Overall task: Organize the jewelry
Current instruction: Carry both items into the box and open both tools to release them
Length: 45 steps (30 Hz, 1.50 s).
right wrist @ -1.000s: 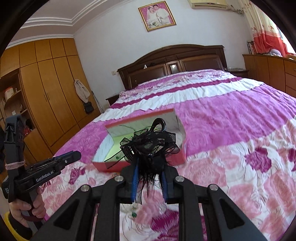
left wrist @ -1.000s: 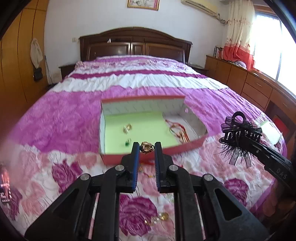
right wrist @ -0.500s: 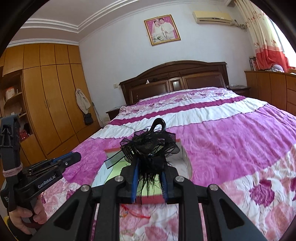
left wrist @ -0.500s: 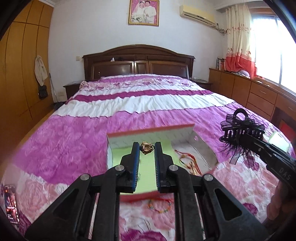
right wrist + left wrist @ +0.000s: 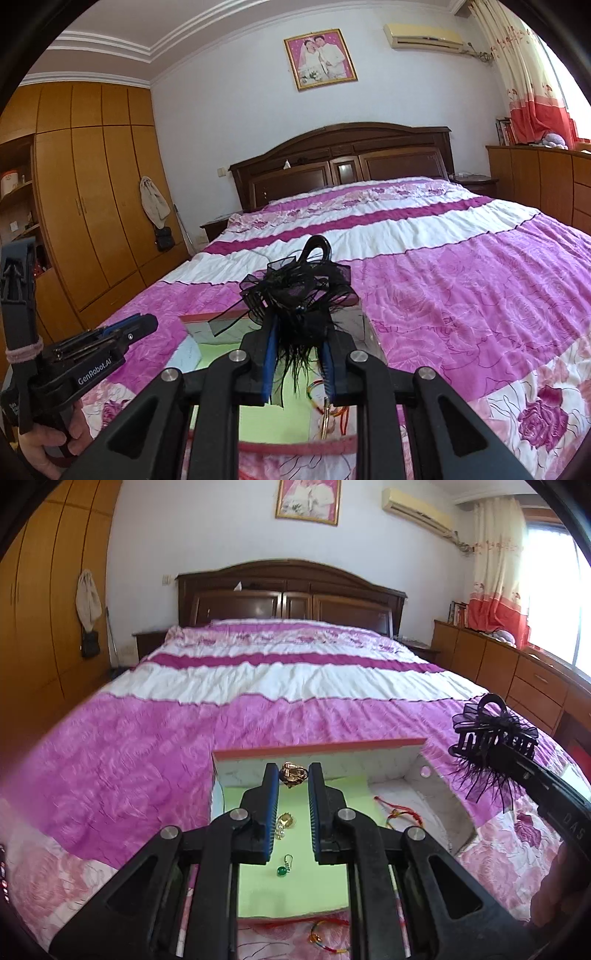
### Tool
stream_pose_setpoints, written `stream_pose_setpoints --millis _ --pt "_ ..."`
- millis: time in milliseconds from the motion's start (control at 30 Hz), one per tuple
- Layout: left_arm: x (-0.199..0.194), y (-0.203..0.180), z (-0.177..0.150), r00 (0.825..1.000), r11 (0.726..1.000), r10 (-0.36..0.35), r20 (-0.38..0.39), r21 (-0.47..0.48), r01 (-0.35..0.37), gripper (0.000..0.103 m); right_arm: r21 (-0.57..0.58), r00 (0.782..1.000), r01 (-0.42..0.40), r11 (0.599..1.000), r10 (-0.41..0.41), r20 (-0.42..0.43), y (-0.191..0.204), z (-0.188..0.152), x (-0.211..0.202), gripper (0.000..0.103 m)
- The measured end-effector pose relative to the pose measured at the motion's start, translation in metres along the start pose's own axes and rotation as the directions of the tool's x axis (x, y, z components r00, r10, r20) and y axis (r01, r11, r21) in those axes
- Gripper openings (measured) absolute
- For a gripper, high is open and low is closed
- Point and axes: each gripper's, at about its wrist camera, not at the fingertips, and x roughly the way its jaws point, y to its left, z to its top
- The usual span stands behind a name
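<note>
My left gripper (image 5: 293, 773) is shut on a small gold ornament (image 5: 293, 774), held over the green floor of an open red-rimmed box (image 5: 317, 746) on the bed. Inside lie a gold earring (image 5: 286, 821), a green-stone earring (image 5: 283, 868) and red cords (image 5: 399, 812). My right gripper (image 5: 300, 314) is shut on a black lace and feather hair claw (image 5: 299, 288), above the same box (image 5: 280, 404). The claw (image 5: 493, 734) also shows at the right of the left wrist view. The left gripper (image 5: 140, 325) shows at lower left of the right wrist view.
A beaded bracelet (image 5: 327, 938) lies on the pink floral bedspread (image 5: 129, 757) in front of the box. A dark headboard (image 5: 288, 594) stands at the far end, wardrobes (image 5: 92, 206) on the left, low cabinets (image 5: 517, 672) on the right. A hand (image 5: 44, 446) grips the left tool.
Both grippers have moved forward over the box, which now lies under their fingers. Each keeps its hold, left on the gold ornament, right on the hair claw.
</note>
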Motion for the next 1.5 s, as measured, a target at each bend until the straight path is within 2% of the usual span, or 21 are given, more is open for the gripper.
stream_pose_setpoints --millis 233,667,1000,1100,1267,1433,1500 --pt "0.031 0.006 -0.022 0.995 1.0 0.014 -0.097 -0.017 -0.016 0.008 0.013 0.995 0.036 0.999 -0.034 -0.096 -0.013 -0.017 0.037 0.023" --pt "0.067 0.006 -0.054 0.97 1.0 0.006 -0.243 -0.025 -0.013 0.008 0.006 0.966 0.068 0.998 -0.064 -0.251 -0.021 -0.054 0.078 0.023" --pt "0.072 -0.001 -0.059 0.967 1.0 0.01 -0.256 0.015 -0.007 0.009 -0.017 0.963 0.072 0.997 -0.074 -0.257 -0.02 -0.06 0.081 0.025" --pt "0.073 0.0 -0.058 0.966 1.0 0.004 -0.257 0.009 -0.001 0.011 -0.008 0.965 0.071 0.997 -0.071 -0.254 -0.021 -0.059 0.082 0.028" --pt "0.071 0.0 -0.057 0.967 1.0 -0.016 -0.255 0.003 0.017 0.018 0.011 0.97 0.051 0.999 -0.047 -0.237 -0.022 -0.058 0.078 0.047" --pt "0.066 0.003 -0.055 0.967 0.999 -0.033 -0.254 -0.013 0.031 0.021 0.019 0.976 0.046 0.999 -0.041 -0.213 -0.022 -0.056 0.07 0.059" --pt "0.063 0.003 -0.055 0.966 0.999 -0.041 -0.254 -0.023 0.036 0.021 0.023 0.977 0.045 0.999 -0.039 -0.211 -0.021 -0.055 0.067 0.06"
